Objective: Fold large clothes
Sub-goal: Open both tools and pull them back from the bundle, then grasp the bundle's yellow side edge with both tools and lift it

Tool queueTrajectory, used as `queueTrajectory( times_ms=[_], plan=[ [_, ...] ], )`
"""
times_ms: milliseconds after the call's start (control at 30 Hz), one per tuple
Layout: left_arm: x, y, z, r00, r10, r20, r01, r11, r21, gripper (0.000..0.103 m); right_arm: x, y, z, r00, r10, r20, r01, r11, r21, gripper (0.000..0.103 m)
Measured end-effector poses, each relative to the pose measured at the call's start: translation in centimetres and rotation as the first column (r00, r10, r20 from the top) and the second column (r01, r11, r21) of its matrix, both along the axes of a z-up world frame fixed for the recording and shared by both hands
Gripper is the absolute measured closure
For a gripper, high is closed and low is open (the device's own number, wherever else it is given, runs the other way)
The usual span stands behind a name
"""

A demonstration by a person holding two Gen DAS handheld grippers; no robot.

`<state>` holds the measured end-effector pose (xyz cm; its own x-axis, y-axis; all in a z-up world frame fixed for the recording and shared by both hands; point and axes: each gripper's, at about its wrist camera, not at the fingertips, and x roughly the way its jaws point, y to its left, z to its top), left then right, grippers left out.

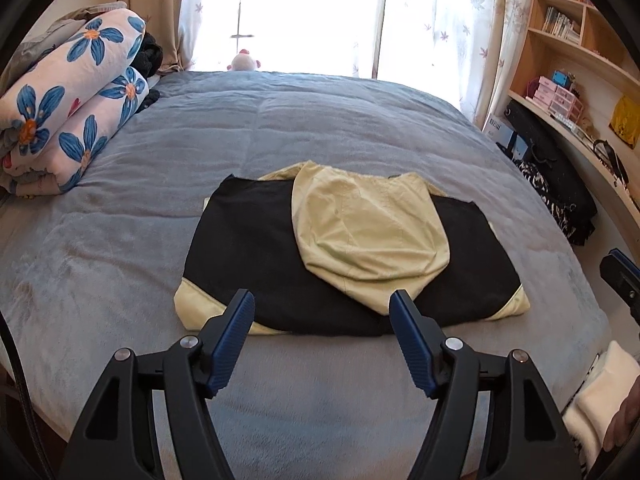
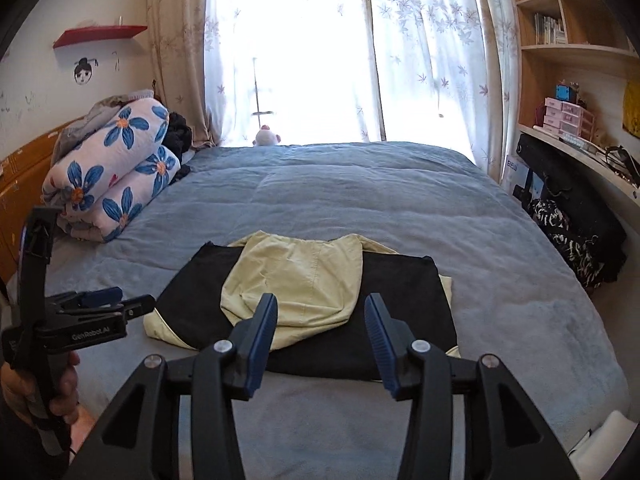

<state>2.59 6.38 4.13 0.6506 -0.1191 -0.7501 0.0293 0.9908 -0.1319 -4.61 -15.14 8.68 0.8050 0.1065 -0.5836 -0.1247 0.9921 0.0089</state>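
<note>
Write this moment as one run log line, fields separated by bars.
garment: folded black and pale yellow hooded jacket flat on grey-blue bed cover | left gripper: open, empty | right gripper: open, empty

Both wrist views taken from the near edge of the bed (image 1: 120,240), angled downward, facing the window (image 1: 300,12) at the far side. Left view closer and steeper over the folded garment (image 1: 280,248); right view set to its right, slightly flatter. Shared: bed, garment, floral quilt (image 2: 120,168), bookshelf (image 2: 568,52).
</note>
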Motion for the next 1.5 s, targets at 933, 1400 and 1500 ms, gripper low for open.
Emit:
queueTrajectory(
  times_ms=[933,1400,1500],
  plan=[
    [6.5,8.1,-18.9,0.959,0.134,-0.25,-0.239,0.857,-0.457,0.035,8.5,1.1,-10.3,0.996,-0.047,-0.07,0.049,0.998,0.027,0.058],
    [13.7,9.9,-19.3,0.936,0.312,-0.161,-0.351,0.818,-0.456,0.058,16.7,6.7,-13.4,0.99,0.055,-0.129,-0.051,0.998,0.034,0.078],
    [14.5,10.1,-18.3,0.943,0.321,-0.09,-0.327,0.836,-0.44,0.091,18.6,7.5,-14.7,0.986,0.054,-0.157,-0.05,0.998,0.032,0.084]
  ],
)
